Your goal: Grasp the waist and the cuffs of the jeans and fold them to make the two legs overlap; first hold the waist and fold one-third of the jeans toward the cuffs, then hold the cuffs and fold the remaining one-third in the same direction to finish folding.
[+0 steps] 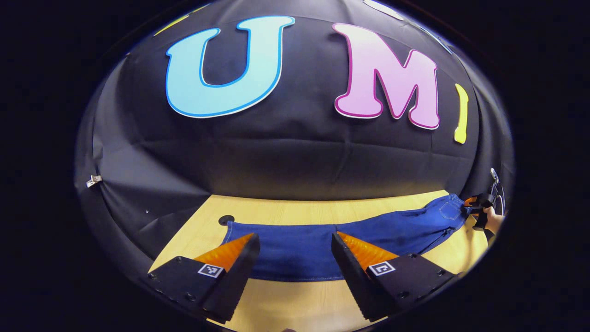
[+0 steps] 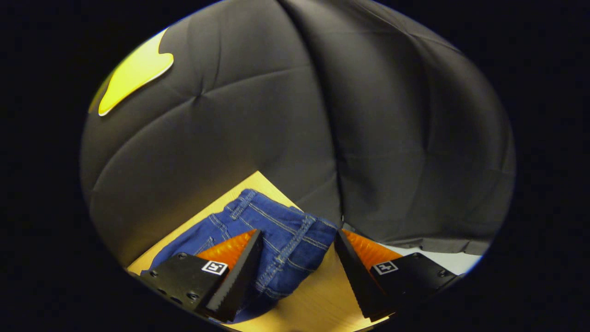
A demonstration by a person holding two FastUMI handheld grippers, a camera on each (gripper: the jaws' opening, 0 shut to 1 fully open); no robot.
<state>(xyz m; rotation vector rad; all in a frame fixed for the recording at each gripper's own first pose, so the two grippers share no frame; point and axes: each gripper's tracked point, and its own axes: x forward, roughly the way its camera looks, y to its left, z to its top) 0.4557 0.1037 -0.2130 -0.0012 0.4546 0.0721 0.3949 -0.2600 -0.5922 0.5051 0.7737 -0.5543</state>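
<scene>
Blue jeans (image 1: 299,251) lie flat along the wooden table (image 1: 286,212). Their leg end is spread just beyond my left gripper (image 1: 293,236), which hovers open over the cloth with nothing pinched. The jeans run off to the right, where the pocketed waist part (image 1: 447,210) lies. There I see the right gripper (image 1: 481,205), held by a hand (image 1: 494,220). In the right gripper view the waistband (image 2: 295,230), with belt loops and seams, lies rumpled on the table (image 2: 318,299). My right gripper (image 2: 298,233) is open with a finger on either side of the waist's edge.
The black cloth wall closes the table off at the back and on the left. A small black round spot (image 1: 226,219) sits on the wood near the jeans' far left corner. Past the table's right edge lies a pale surface (image 2: 451,260).
</scene>
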